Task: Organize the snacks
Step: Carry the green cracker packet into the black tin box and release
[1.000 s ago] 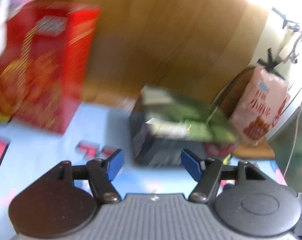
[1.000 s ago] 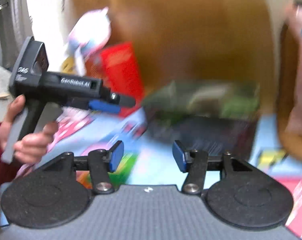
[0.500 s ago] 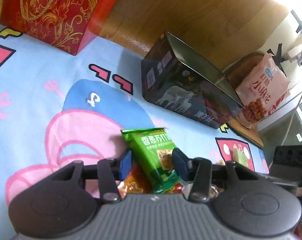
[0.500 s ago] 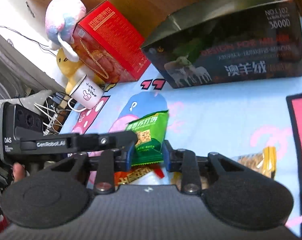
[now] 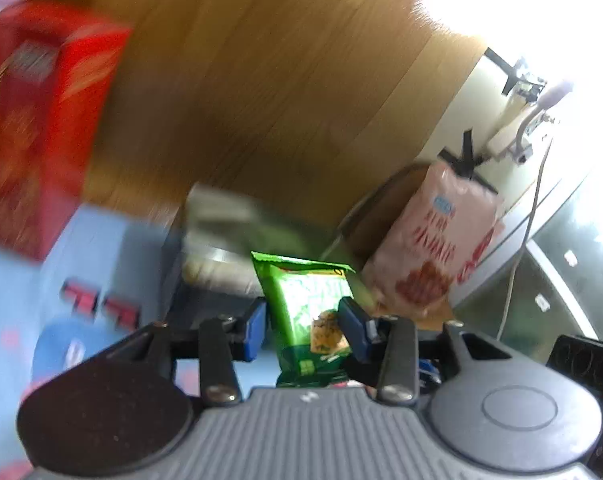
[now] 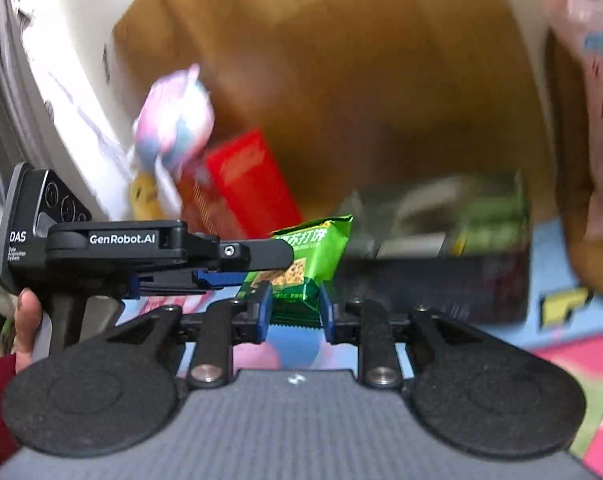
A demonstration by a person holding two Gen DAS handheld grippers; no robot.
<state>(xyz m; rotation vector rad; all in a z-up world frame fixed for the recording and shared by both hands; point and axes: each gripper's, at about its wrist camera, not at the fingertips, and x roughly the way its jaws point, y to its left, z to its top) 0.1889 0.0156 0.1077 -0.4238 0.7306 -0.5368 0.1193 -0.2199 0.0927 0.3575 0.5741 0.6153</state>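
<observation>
Your left tool (image 5: 303,326) and your right tool (image 6: 293,308) both grip the same green snack packet (image 6: 307,264), jaws still closing on it: the right clamps its lower crimped end, the left its middle. The packet hangs clear above the cartoon-print surface (image 6: 557,264). Beyond it, by the far edge against the wooden panel (image 5: 261,80), sit the dark open box (image 6: 441,276) and a blurred red box (image 5: 33,120).

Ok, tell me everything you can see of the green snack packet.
The green snack packet is glossy foil with white characters, a cracker picture and a serrated bottom edge. It stands upright, lifted off the cloth. The right hand-held gripper is closing on its bottom, the left hand-held gripper on its middle; both pinch it.
</observation>
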